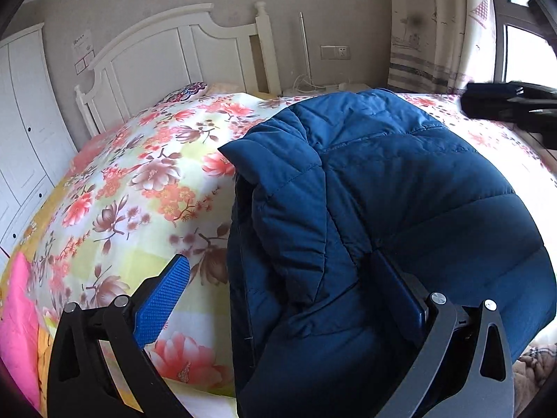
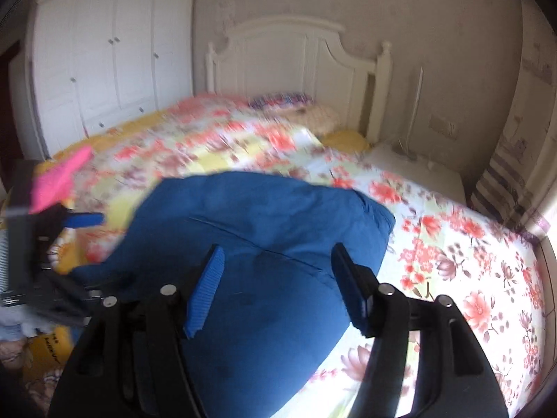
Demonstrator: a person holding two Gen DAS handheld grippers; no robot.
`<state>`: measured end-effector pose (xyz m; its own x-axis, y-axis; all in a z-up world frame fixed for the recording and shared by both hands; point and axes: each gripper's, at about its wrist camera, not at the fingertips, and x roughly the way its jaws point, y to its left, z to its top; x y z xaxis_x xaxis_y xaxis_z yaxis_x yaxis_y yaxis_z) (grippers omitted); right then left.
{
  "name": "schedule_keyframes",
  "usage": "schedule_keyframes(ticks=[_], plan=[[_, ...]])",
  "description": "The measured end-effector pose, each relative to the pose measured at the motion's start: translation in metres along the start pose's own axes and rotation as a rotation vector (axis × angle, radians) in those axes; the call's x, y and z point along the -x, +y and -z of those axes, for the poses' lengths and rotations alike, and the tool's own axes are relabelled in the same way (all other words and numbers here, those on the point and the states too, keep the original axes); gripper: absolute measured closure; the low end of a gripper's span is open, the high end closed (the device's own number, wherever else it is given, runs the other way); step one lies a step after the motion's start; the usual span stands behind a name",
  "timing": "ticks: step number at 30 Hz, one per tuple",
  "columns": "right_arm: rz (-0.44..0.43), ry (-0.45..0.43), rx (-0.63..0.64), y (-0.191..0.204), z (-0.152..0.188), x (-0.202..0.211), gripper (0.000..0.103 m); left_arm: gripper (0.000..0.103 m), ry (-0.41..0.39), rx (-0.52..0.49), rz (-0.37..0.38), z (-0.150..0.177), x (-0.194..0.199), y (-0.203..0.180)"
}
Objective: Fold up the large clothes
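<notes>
- Here, we see the left gripper with its jaws spread wide; its left blue-padded finger hangs over the floral bedspread, and its right finger lies against the jacket's fabric, partly sunk into a fold.
- Nothing is pinched between those pads, as far as we can tell from the left wrist view.
- Between and beyond the fingers lies the blue puffer jacket, spread on the bed with one sleeve or flap doubled over its front and its near edge hanging toward the camera.
- In the right wrist view, we find the right gripper also spread apart, both blue pads poised above the jacket, which fills the gap between them; we cannot tell if either pad touches the cloth.
- That view is blurred, so the jacket's seams show only faintly.
- The right gripper appears in the left wrist view as a dark shape at the far right edge, beyond the jacket.
- The left gripper likewise shows at the left of the right wrist view, beside the jacket's edge.
- A pink cloth lies at the bedspread's left margin.
- Behind the bed stand a white headboard, a white wardrobe, and a patterned curtain by the window.
</notes>
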<state>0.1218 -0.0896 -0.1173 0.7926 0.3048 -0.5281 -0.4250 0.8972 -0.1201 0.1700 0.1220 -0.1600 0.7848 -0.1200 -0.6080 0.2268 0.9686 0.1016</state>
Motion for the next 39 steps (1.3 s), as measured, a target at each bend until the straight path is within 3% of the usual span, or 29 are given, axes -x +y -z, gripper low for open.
schedule_keyframes(ticks=[3, 8, 25, 29, 31, 33, 37, 39], plan=[[-0.023, -0.015, 0.065, 0.024, 0.013, 0.027, 0.031, 0.004, -0.004, 0.007, -0.001, 0.001, 0.000, 0.000], [-0.007, 0.132, 0.183, 0.058, 0.059, -0.004, 0.028, 0.004, -0.006, 0.021, 0.000, 0.001, -0.002, 0.001], [-0.012, 0.058, 0.123, 0.057, 0.081, -0.011, 0.027, 0.004, -0.024, 0.062, 0.034, 0.012, -0.008, 0.005], [-0.015, 0.057, 0.106, 0.056, 0.081, -0.008, 0.027, 0.004, 0.000, 0.113, 0.112, 0.012, -0.010, 0.017], [-0.021, 0.102, 0.117, 0.056, 0.071, -0.002, 0.027, 0.005, 0.064, 0.136, 0.178, -0.003, -0.002, 0.029], [-0.066, 0.121, 0.140, 0.050, 0.054, 0.010, 0.028, 0.005, 0.012, 0.158, 0.197, -0.024, 0.022, 0.042], [0.002, -0.013, 0.133, 0.021, 0.006, 0.031, 0.028, 0.004, -0.120, 0.131, 0.202, -0.089, 0.056, 0.044], [0.057, -0.023, 0.103, 0.000, -0.019, 0.016, 0.033, 0.004, -0.097, 0.104, 0.217, -0.110, 0.041, 0.032]])
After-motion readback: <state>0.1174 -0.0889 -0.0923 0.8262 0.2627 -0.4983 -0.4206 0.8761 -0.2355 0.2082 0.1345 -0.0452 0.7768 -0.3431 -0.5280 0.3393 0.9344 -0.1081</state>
